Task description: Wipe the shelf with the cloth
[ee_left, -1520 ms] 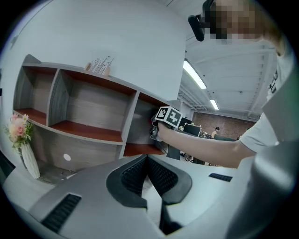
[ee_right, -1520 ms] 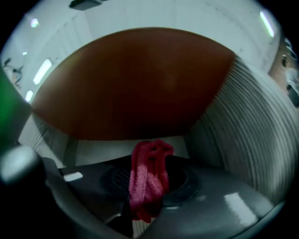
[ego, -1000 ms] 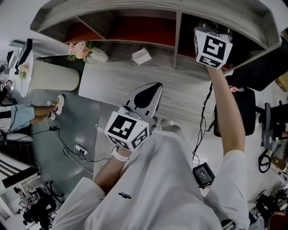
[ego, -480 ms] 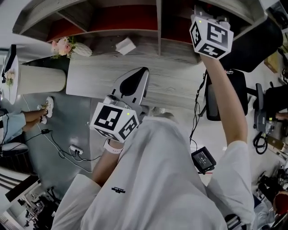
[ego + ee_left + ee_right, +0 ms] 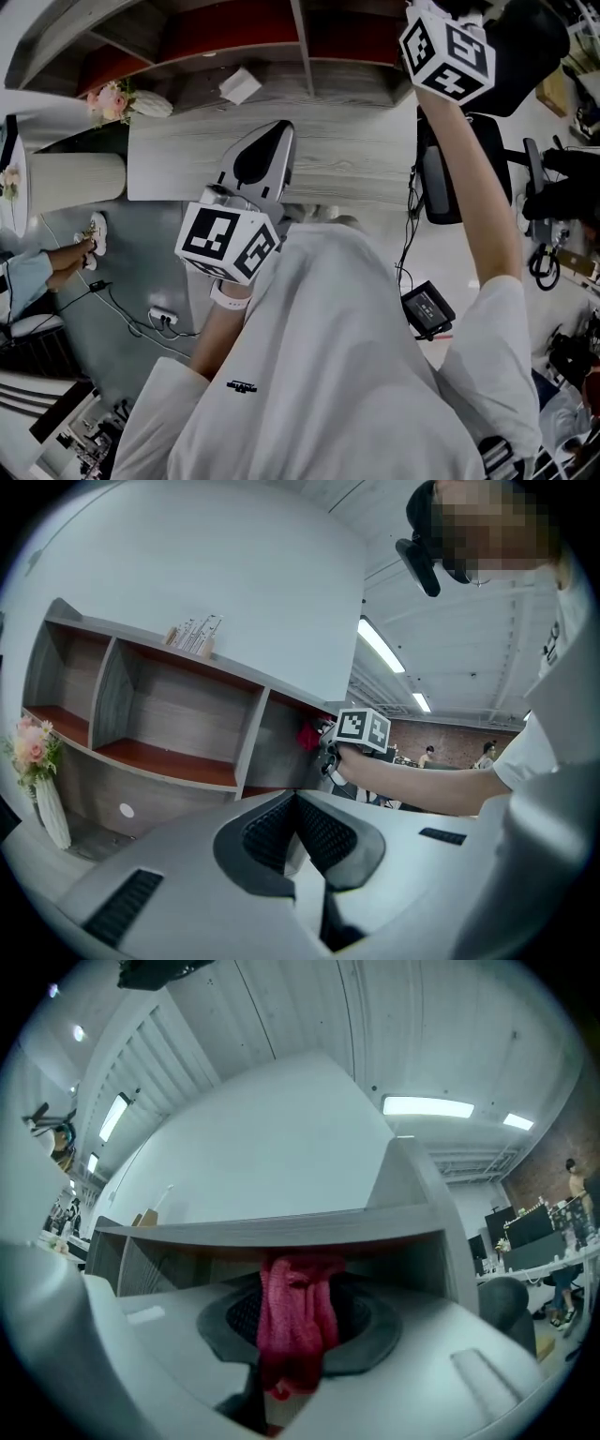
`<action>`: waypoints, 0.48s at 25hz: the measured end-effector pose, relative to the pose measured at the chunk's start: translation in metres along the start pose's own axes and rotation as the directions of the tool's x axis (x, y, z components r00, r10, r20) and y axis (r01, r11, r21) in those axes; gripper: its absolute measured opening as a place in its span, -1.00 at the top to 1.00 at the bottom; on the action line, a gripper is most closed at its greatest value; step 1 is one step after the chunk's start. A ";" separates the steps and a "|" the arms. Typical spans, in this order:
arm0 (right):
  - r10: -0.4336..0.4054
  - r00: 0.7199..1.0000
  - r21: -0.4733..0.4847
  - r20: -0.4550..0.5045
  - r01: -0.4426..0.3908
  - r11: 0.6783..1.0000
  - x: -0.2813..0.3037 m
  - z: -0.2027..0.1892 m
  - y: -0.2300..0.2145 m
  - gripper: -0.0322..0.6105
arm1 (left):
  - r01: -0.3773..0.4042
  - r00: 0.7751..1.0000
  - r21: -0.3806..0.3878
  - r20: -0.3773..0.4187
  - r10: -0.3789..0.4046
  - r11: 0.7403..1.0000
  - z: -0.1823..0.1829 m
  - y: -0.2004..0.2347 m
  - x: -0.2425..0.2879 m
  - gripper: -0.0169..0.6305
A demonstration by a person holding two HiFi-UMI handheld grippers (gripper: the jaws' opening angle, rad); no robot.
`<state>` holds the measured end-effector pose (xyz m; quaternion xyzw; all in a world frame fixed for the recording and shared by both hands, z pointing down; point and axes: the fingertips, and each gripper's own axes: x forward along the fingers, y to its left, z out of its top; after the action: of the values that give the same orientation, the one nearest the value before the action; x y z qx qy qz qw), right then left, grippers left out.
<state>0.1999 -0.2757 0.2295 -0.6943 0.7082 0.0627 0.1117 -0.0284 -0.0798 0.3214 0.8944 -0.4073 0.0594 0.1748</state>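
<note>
while the right gripper (image 5: 298, 1293) reaches up into the shelf (image 5: 234, 42), its marker cube (image 5: 447, 52) sits nearer the top edge of the head view than a second ago, and farther to the right of the upright divider (image 5: 302, 37). its jaws are clamped on the red cloth (image 5: 295, 1330), which bunches between them and hangs below. the cloth's upper end lies right under the shelf's top board, though contact cannot be told. the left gripper (image 5: 298, 801) has drifted a little leftward and stays low before the person's chest, jaws pressed together with nothing between them, aimed at the shelf. the cubes carry black-and-white squares, and a small dark print on the shirt (image 5: 328, 375) is too small to read. beyond the left gripper's tips a white box (image 5: 240, 84) lies on the grey desk top (image 5: 356, 159). a vase of pink flowers (image 5: 120, 98) stands off to its left. a black chair (image 5: 439, 173) stands below the right gripper, beside the raised forearm.
</note>
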 end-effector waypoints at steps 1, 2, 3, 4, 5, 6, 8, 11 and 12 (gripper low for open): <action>-0.010 1.000 0.003 0.002 0.010 1.000 -0.002 0.000 -0.002 0.56 | -0.002 1.000 0.000 0.001 0.002 1.000 0.000 0.000 -0.001 0.94; -0.019 1.000 0.005 0.004 0.019 1.000 -0.003 0.001 -0.003 0.56 | -0.005 1.000 0.000 0.001 0.005 1.000 0.000 0.000 -0.002 0.94; -0.027 1.000 0.011 0.006 0.027 1.000 -0.003 0.001 -0.002 0.56 | -0.009 1.000 -0.001 0.001 0.009 1.000 -0.001 0.001 -0.004 0.94; -0.033 0.999 0.021 0.009 0.033 0.999 -0.003 0.002 -0.001 0.56 | -0.014 1.000 -0.002 0.001 0.014 1.000 -0.001 0.002 -0.005 0.94; -0.040 0.999 0.033 0.012 0.040 0.999 -0.003 0.002 0.000 0.56 | -0.019 1.000 -0.002 0.000 0.019 1.000 -0.002 0.003 -0.006 0.94; -0.047 0.999 0.044 0.016 0.046 0.998 -0.003 0.002 0.002 0.56 | -0.022 1.000 -0.002 -0.002 0.022 1.000 -0.002 0.004 -0.007 0.94; -0.052 0.998 0.056 0.023 0.051 0.997 -0.002 0.002 0.006 0.56 | -0.024 1.000 -0.001 -0.007 0.024 1.000 -0.003 0.004 -0.008 0.94; 0.003 1.000 0.039 0.025 -0.004 0.999 0.001 0.000 0.030 0.56 | -0.025 1.000 0.003 -0.007 0.025 1.000 -0.003 0.005 -0.008 0.94; 0.043 0.999 0.025 0.024 -0.044 0.999 0.002 -0.001 0.043 0.56 | -0.026 1.000 0.004 -0.004 0.026 1.000 -0.002 0.006 -0.007 0.94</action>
<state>0.1566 -0.2771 0.2267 -0.6765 0.7225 0.0640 0.1274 -0.0375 -0.0772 0.3232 0.8892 -0.4185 0.0641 0.1733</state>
